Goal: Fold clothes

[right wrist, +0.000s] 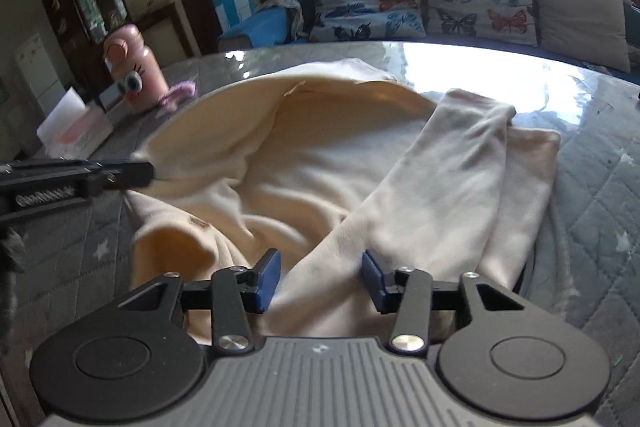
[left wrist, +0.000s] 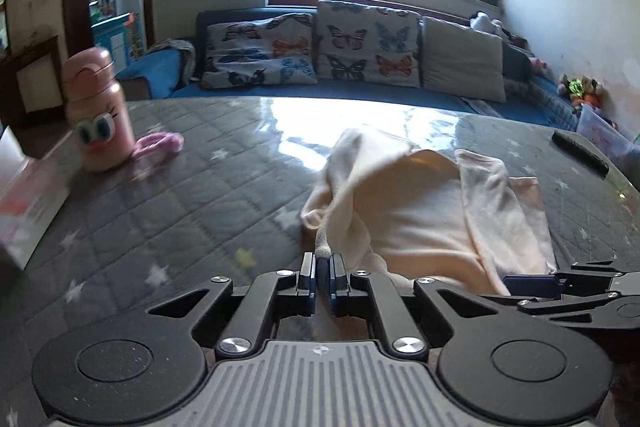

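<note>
Cream shirt (right wrist: 328, 163) lies mid-tabletop (left wrist: 180, 195). Left gripper (left wrist: 322, 279) fingers pinch its edge; right gripper (right wrist: 320, 279) fingers half open, straddling the sleeve, not gripping. Clamp, then pull both toward 12 o'clock, evenly.

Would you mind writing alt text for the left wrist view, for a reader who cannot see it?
The left gripper is shut on a bunched edge of a cream garment lying on a grey quilted, star-patterned table cover. A pink bottle with cartoon eyes stands at far left, and a blue sofa with butterfly cushions sits under a bright window behind.
</note>
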A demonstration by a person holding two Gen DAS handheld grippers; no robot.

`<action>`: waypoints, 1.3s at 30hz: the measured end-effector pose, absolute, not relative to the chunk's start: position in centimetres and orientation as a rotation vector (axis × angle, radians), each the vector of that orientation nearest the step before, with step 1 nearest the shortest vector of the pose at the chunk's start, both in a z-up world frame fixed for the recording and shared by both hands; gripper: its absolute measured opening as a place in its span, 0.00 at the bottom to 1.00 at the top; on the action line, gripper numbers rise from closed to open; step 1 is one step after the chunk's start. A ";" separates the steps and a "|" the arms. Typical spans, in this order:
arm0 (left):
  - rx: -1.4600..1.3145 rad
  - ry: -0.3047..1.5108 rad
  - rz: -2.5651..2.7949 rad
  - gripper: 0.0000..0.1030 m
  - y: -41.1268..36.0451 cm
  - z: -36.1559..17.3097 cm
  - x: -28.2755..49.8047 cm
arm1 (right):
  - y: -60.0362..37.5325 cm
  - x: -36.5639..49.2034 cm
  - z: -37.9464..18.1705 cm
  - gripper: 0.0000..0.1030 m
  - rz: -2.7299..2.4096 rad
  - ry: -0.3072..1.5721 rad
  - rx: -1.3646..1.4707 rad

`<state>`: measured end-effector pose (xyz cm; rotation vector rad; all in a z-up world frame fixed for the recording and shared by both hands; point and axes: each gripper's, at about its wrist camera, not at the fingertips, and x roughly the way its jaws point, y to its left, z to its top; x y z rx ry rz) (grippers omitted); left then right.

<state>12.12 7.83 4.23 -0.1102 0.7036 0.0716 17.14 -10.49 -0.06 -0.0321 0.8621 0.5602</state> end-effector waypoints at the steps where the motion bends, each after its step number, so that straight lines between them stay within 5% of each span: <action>1: -0.115 0.705 0.077 0.07 8.0 4.2 11.6 | -10.6 16.8 0.0 0.27 0.559 0.863 -0.035; 5: -0.138 0.706 0.088 0.07 8.7 4.3 9.5 | -11.5 15.5 0.3 0.05 0.545 0.861 -0.047; 12: -0.153 0.729 0.053 0.07 8.4 4.2 4.9 | -14.9 12.4 1.7 0.02 0.535 0.836 -0.006; 22: -0.146 0.825 -0.011 0.08 8.1 2.5 -0.5 | -18.6 5.6 1.8 0.03 0.580 0.920 -0.047; 26: -0.115 0.804 -0.009 0.12 8.2 3.2 -0.6 | -18.4 5.4 2.9 0.13 0.588 0.895 -0.084; 30: -0.083 0.758 -0.006 0.36 8.1 4.2 -0.5 | -17.4 6.7 4.7 0.21 0.598 0.823 -0.121; 39: -0.059 0.721 0.009 0.38 8.7 5.1 1.7 | -13.1 14.1 4.7 0.26 0.602 0.750 -0.170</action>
